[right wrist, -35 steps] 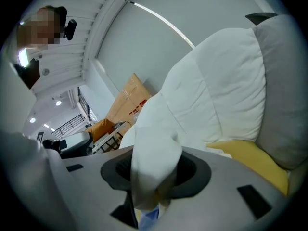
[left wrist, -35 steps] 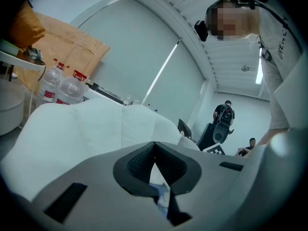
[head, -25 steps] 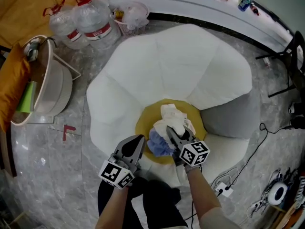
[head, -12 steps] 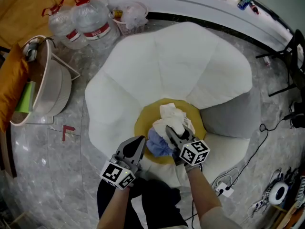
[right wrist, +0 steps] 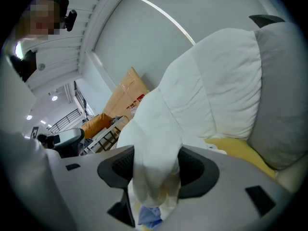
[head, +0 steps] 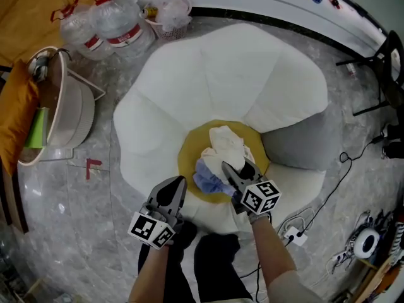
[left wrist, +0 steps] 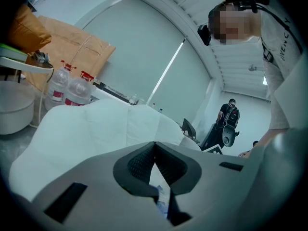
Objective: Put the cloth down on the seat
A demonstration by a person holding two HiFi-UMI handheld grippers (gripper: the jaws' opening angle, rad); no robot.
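Observation:
A crumpled white and blue cloth lies on the round yellow seat at the centre of a white petal-shaped armchair. My right gripper is at the cloth's near edge. Its jaws are opening, and the white cloth bulges loosely between them; the gripper points toward the yellow seat. My left gripper hovers at the chair's front edge, left of the cloth. It is shut and holds nothing.
Two big water bottles and a small white basket stand behind the chair. A white tub and an orange cushion are on the left. A grey cushion flanks the seat. Cables and a power strip lie at the right.
The right gripper's jaws have spread wider around the cloth. Both grippers stay about where they were, while the head view has drifted a little.

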